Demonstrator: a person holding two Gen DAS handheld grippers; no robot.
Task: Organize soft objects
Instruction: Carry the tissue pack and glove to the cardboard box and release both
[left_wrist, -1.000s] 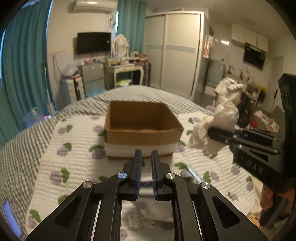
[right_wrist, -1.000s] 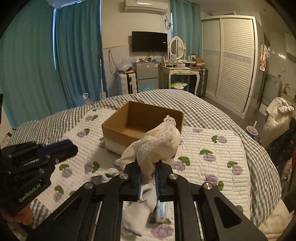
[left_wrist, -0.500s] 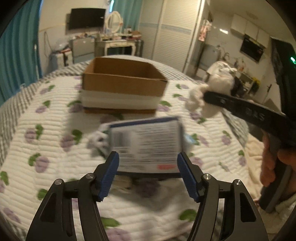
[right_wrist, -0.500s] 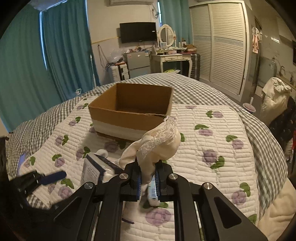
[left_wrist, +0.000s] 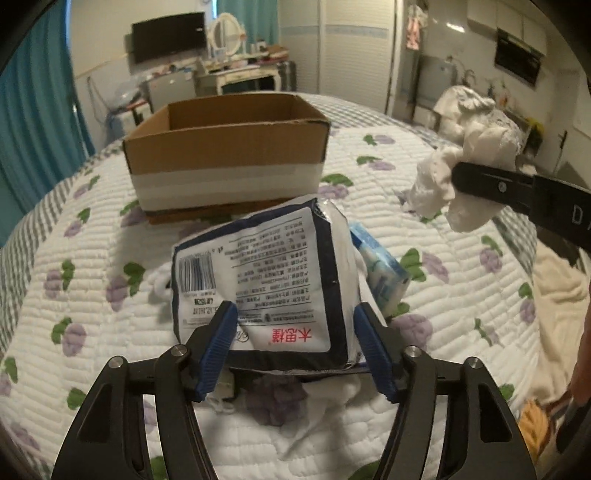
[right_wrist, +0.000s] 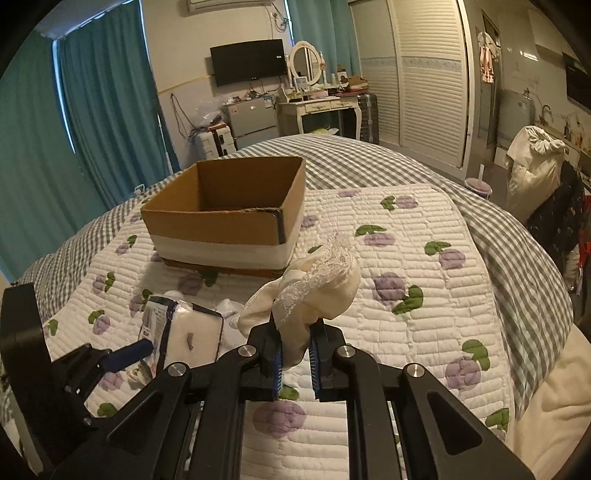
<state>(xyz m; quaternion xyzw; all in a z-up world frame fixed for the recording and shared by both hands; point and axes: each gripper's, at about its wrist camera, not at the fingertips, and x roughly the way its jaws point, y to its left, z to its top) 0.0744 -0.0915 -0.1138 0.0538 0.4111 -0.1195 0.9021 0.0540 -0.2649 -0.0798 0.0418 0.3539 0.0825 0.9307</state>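
An open cardboard box stands on the quilted bed; it also shows in the right wrist view. My left gripper has its blue pads on both sides of a white and navy tissue pack, shut on it; the pack also shows in the right wrist view. My right gripper is shut on a cream lace cloth, held above the quilt; the cloth also shows in the left wrist view. A blue and white packet lies behind the pack.
The quilt with purple flowers covers a grey checked bedspread. White cloth pieces lie under the pack. Teal curtains, a dresser and wardrobe doors stand beyond the bed.
My left gripper opened wide, dropped toward the quilt and closed around the tissue pack. My right gripper kept hold of the lace cloth and drifted slightly to the right.
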